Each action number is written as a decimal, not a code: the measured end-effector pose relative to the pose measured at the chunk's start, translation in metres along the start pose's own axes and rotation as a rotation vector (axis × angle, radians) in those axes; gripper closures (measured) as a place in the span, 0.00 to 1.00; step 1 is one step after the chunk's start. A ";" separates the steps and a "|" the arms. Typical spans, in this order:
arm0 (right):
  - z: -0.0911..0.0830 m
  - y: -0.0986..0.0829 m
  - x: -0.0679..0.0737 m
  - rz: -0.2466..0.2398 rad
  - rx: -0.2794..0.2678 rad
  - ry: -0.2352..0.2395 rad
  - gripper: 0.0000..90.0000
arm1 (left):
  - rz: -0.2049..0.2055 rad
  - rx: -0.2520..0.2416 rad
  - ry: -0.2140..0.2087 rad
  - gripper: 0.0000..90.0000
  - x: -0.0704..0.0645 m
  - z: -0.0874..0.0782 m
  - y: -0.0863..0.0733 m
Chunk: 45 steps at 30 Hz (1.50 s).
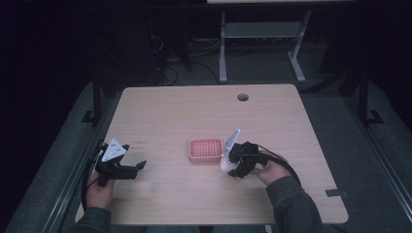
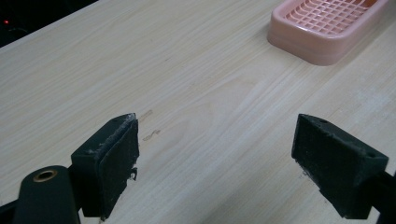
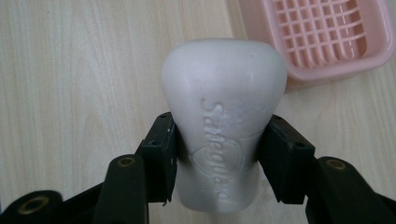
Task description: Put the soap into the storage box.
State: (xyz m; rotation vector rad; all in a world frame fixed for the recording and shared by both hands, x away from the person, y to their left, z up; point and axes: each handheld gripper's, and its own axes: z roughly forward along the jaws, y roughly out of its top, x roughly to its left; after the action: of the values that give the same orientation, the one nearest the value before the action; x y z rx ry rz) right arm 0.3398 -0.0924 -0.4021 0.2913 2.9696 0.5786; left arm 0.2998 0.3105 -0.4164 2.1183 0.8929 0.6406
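A white bar of soap (image 3: pixel 223 121) with raised lettering is clamped between the two black jaws of my right gripper (image 3: pixel 217 156). In the high view that gripper (image 1: pixel 233 167) holds the soap (image 1: pixel 225 164) just right of a pink soap dish (image 1: pixel 205 149) with a grid floor, near the table's middle. The dish (image 3: pixel 327 37) lies beyond the soap at upper right in the right gripper view. My left gripper (image 1: pixel 137 168) rests low over the table's left side, jaws wide apart with nothing between them (image 2: pixel 217 158); the dish (image 2: pixel 327 28) lies far ahead of it.
The light wooden table (image 1: pixel 209 116) has a round cable hole (image 1: pixel 242 97) near its far edge. Beyond the table stand a desk frame (image 1: pixel 262 43) and cables on a dark floor. A person's hands and sleeves enter from the bottom.
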 end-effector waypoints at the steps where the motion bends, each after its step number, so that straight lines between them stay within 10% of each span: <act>1: 0.000 0.002 -0.001 -0.006 -0.004 -0.003 0.54 | 0.002 0.002 0.001 0.16 0.000 0.000 0.000; 45: 0.024 0.074 -0.056 -0.044 -0.038 0.009 0.54 | 0.005 -0.003 -0.001 0.16 0.001 0.000 0.000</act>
State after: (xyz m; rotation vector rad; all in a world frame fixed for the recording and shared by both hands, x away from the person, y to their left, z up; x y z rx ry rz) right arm 0.4101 -0.0275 -0.3927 0.2200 2.9616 0.6317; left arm 0.3007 0.3116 -0.4163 2.1189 0.8861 0.6424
